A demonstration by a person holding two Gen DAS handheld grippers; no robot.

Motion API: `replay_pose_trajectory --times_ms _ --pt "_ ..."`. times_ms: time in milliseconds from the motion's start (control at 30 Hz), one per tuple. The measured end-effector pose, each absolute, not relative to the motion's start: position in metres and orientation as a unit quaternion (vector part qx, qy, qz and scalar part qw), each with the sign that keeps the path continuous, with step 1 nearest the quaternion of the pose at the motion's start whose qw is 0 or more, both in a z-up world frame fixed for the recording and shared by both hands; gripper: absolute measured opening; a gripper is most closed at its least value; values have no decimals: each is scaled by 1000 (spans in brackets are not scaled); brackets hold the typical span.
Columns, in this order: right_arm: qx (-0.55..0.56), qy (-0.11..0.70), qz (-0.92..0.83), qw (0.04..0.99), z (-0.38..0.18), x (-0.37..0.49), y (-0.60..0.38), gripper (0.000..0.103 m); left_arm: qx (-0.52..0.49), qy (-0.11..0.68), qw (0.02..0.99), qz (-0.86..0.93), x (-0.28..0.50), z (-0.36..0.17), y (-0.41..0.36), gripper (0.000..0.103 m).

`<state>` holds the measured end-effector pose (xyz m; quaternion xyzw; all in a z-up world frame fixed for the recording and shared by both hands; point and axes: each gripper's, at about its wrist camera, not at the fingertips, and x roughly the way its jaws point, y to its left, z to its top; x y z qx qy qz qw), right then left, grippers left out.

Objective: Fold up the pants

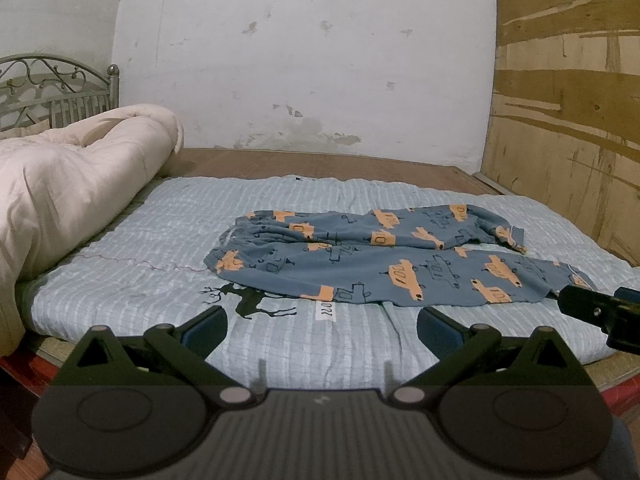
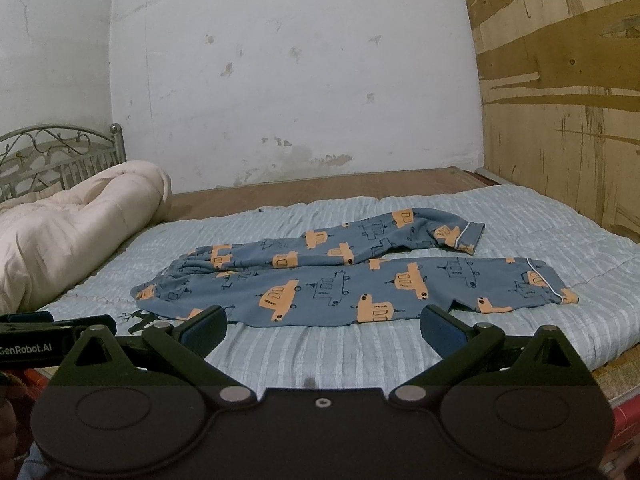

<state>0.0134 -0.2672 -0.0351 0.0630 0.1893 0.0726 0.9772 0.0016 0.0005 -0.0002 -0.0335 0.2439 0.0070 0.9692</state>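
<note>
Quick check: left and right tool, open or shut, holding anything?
Left tool: open, holding nothing, short of the pants.
Right tool: open, holding nothing.

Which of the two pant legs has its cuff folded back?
The far leg: its cuff doubles back on itself, while the near leg lies straight.

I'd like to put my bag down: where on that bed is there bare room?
Free: the striped blanket strip between the pants and the near edge, and the patch between the pants' waistband and the rolled quilt. The bare brown board by the wall is free too. The blanket's middle is taken by the pants.
</note>
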Motion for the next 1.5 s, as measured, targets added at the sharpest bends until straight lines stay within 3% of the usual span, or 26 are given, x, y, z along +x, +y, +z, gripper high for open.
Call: replay_pose_trajectory --times_ms 833,1500 --pt "61 195 73 976 -40 11 -265 102 -34 253 967 2 2 -5 0 102" --pt "44 240 83 966 -54 53 -262 102 -26 341 939 36 71 -11 3 102"
